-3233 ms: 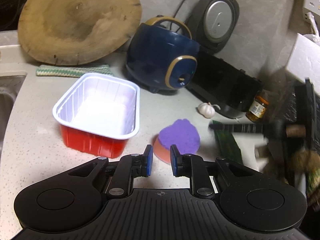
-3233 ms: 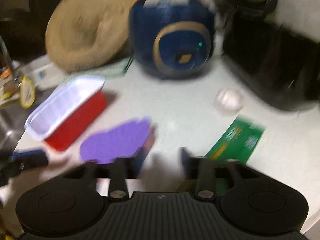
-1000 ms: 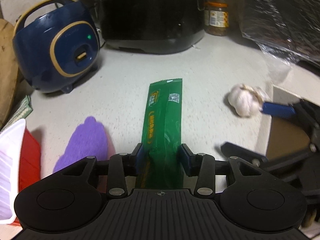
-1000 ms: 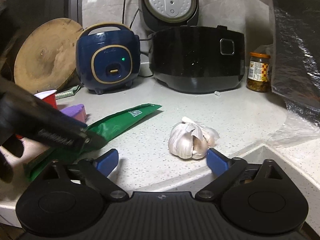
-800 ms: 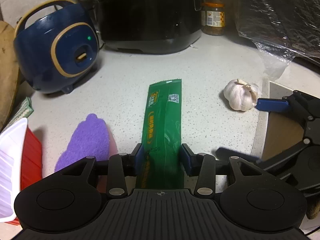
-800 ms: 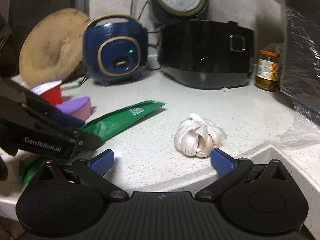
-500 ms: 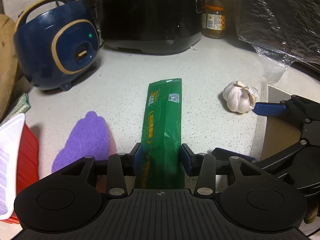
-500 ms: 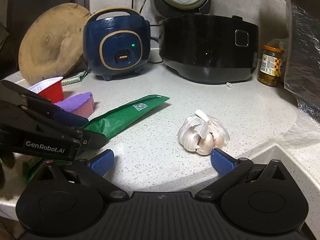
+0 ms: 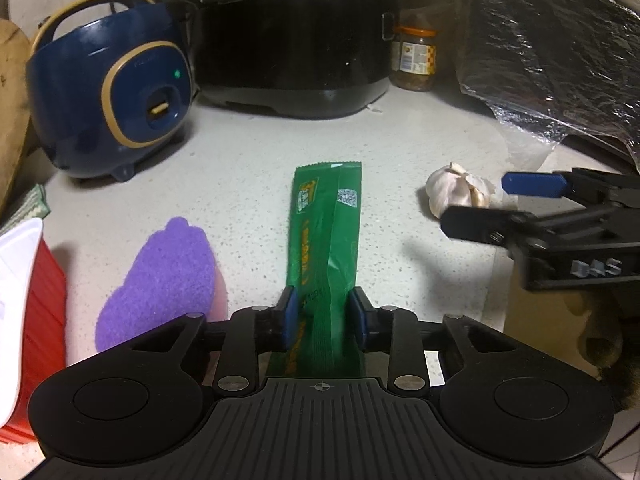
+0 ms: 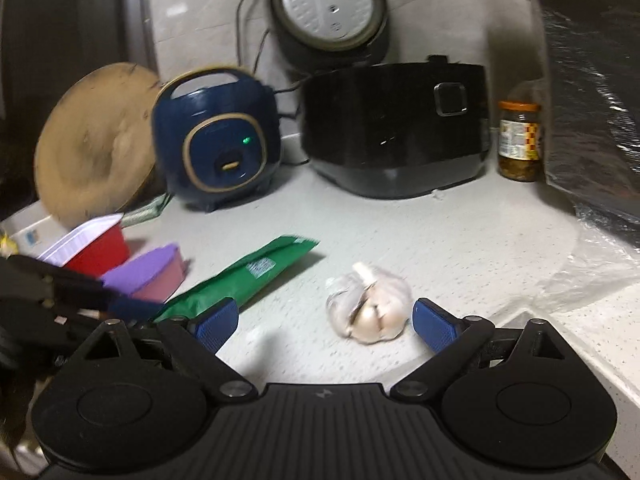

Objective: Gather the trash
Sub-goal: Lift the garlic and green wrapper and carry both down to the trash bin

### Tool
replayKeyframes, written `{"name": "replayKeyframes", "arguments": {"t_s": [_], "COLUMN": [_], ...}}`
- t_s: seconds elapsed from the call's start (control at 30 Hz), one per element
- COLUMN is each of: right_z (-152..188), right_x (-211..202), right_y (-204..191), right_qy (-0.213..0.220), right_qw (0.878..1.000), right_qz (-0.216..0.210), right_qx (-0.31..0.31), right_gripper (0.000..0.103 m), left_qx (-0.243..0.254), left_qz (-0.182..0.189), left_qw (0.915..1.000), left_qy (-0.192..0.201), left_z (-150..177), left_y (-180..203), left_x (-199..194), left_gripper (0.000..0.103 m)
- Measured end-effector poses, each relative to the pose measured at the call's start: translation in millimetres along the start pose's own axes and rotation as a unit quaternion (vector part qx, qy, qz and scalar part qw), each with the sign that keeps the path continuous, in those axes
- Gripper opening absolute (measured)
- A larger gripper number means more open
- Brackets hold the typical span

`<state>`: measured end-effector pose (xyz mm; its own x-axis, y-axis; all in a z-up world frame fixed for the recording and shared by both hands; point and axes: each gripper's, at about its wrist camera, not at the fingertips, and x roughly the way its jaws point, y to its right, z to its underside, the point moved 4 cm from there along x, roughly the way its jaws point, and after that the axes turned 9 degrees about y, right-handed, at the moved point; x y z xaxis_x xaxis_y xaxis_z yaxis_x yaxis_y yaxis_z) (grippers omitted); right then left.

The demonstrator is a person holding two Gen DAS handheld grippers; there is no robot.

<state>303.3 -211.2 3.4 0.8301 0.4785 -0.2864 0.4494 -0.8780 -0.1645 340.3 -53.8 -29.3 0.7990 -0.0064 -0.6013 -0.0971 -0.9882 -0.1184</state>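
A long green wrapper (image 9: 326, 232) lies flat on the speckled counter (image 9: 248, 184). My left gripper (image 9: 323, 316) straddles its near end. Its jaws are closing, and the blue pads (image 9: 289, 314) press on the wrapper's edges, which buckle slightly. A garlic bulb (image 10: 370, 308) sits to the right of the wrapper (image 10: 248, 276). My right gripper (image 10: 324, 326) stands wide around the bulb and is closing a little, with its pads clear of it. The bulb (image 9: 456, 196) and the right gripper's fingers (image 9: 532, 184) also show in the left wrist view.
A purple-topped pink sponge (image 9: 160, 276) and a red tray with a white lining (image 9: 24, 300) lie left of the wrapper. A blue rice cooker (image 9: 112, 92), a black cooker (image 9: 296, 56), a jar (image 9: 414, 58) and a foil-wrapped bundle (image 9: 552, 52) line the back. The counter edge (image 10: 560, 344) drops at right.
The left jaws have narrowed onto the wrapper's sides. The right gripper has lifted slightly, with the garlic still between its fingers.
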Motion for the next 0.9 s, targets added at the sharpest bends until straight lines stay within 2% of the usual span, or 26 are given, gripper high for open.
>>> {"name": "replayKeyframes", "arguments": {"t_s": [0.17,0.23,0.33,0.37,0.4,0.6,0.73,0.83,0.9], "right_z": [1.6,4.7,4.1,3.5,3.0,2.3,-0.8,-5.6,-7.3], "right_x": [23.4,32.3,34.6,34.2,33.6,20.0,-1.7,-32.2,-55.9], "right_y": [2.9,6.8,8.1,7.1,6.0,-5.2,-19.4,-28.3,-30.7], "right_qy": [-0.019,-0.033,-0.027,-0.029,-0.031,-0.04,-0.03,-0.008,0.004], "right_qw": [0.999,0.999,0.999,0.999,0.998,0.999,1.0,1.0,1.0], "right_qz": [0.028,0.031,0.042,0.046,0.05,0.023,0.001,-0.014,-0.02], "right_qx": [0.0,0.012,0.008,0.005,0.001,-0.002,-0.003,-0.003,-0.001], "right_gripper": [0.092,0.088,0.08,0.07,0.054,0.055,0.055,0.055,0.055], "left_qx": [0.004,0.006,0.005,0.005,0.005,-0.002,-0.045,-0.08,-0.103], "left_qz": [-0.001,0.0,0.001,0.001,0.001,0.002,0.008,0.028,0.066], "left_qw": [1.0,1.0,1.0,1.0,0.9999,0.9999,0.9985,0.9942,0.9882], "left_qy": [0.003,0.005,0.007,0.008,0.009,0.016,0.03,0.067,0.092], "left_z": [3.7,4.9,6.8,7.4,7.8,9.6,10.1,8.5,9.7], "left_y": [2.0,2.5,2.1,2.0,1.8,-0.1,-6.9,-4.6,3.9], "left_x": [-5.5,-7.5,-9.5,-10.0,-10.2,-12.1,-22.0,-48.3,-70.7], "left_gripper": [0.029,0.029,0.029,0.029,0.029,0.029,0.022,0.021,0.021]}}
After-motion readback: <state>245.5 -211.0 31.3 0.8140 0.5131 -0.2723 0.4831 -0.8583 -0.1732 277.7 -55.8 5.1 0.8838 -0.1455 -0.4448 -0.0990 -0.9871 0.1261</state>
